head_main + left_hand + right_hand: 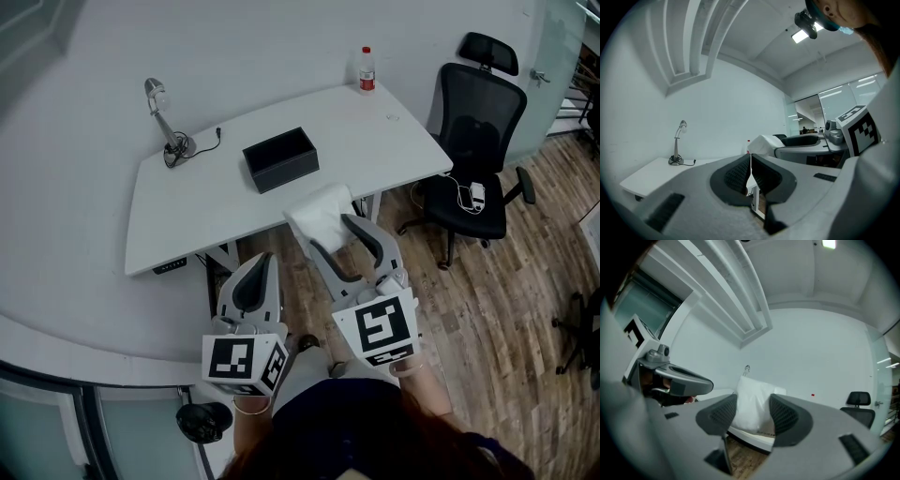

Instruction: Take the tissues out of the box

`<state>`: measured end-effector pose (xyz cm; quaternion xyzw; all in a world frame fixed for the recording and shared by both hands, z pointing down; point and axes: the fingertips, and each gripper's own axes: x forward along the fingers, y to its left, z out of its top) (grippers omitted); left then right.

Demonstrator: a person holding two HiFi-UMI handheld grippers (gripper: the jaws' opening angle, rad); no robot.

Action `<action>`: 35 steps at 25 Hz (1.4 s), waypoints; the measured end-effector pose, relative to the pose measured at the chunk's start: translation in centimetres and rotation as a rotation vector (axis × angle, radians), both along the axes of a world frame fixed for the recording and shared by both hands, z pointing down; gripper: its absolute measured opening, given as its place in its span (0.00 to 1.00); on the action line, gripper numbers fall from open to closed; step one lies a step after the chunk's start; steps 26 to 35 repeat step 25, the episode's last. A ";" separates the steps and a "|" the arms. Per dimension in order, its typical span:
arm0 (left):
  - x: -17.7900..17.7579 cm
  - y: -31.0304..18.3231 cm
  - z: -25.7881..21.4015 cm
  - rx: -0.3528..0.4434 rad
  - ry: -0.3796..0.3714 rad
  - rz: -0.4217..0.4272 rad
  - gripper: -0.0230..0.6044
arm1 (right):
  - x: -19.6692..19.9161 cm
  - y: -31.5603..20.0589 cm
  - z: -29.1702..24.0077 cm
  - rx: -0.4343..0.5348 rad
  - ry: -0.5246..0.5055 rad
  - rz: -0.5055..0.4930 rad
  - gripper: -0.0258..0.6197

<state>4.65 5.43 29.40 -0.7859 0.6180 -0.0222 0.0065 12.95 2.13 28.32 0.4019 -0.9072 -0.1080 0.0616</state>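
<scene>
A black open-topped box [280, 157] sits in the middle of the white desk [187, 211]. My right gripper [332, 232] is shut on a white tissue pack [320, 212], held in the air over the desk's front edge, well clear of the box. In the right gripper view the tissue pack [752, 401] fills the gap between the two pads of the right gripper [752, 412]. My left gripper [260, 265] hangs lower, in front of the desk, shut with nothing in it; the left gripper [750, 172] shows its pads touching. The tissue pack [761, 143] appears beyond them.
A desk lamp [165, 120] with its cable stands at the desk's back left, and a water bottle [366, 71] at the back right corner. A black office chair [473, 155] is to the right on the wooden floor [506, 300].
</scene>
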 end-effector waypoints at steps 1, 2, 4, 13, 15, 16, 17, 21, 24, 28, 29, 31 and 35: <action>0.0 -0.1 0.0 0.000 -0.002 -0.002 0.08 | 0.0 -0.1 0.0 -0.001 -0.003 -0.002 0.41; 0.0 -0.3 0.0 0.000 -0.004 -0.003 0.08 | 0.0 -0.1 0.1 -0.004 -0.002 -0.004 0.41; -0.1 -0.5 0.1 -0.002 -0.006 -0.007 0.08 | 0.0 -0.2 0.1 -0.014 0.001 -0.009 0.41; -1.5 -2.1 0.2 -0.022 -0.010 -0.034 0.08 | -0.6 -2.3 -0.1 -0.016 -0.032 -0.016 0.41; -1.8 -2.5 0.2 -0.026 -0.009 -0.037 0.08 | -0.8 -2.7 -0.1 -0.020 -0.024 -0.015 0.40; -1.9 -2.7 0.2 -0.025 -0.009 -0.036 0.08 | -0.9 -2.9 -0.1 -0.022 -0.018 -0.014 0.40; -2.0 -3.0 0.1 -0.024 -0.008 -0.036 0.08 | -1.1 -3.2 -0.1 -0.022 -0.014 -0.014 0.40; -2.6 -3.7 0.4 -0.032 -0.008 -0.034 0.08 | -2.0 -3.8 0.2 -0.032 -0.018 -0.031 0.40; -3.3 -4.4 0.9 -0.039 -0.005 -0.036 0.08 | -2.7 -4.3 0.3 -0.043 -0.031 -0.046 0.40; -3.6 -4.6 1.0 -0.042 -0.003 -0.037 0.08 | -2.9 -4.5 0.3 -0.046 -0.031 -0.049 0.40; -3.6 -4.6 1.0 -0.042 -0.003 -0.037 0.08 | -2.9 -4.5 0.3 -0.046 -0.031 -0.049 0.40; -3.6 -4.6 1.0 -0.042 -0.003 -0.037 0.08 | -2.9 -4.5 0.3 -0.046 -0.031 -0.049 0.40; -3.6 -4.6 1.0 -0.042 -0.003 -0.037 0.08 | -2.9 -4.5 0.3 -0.046 -0.031 -0.049 0.40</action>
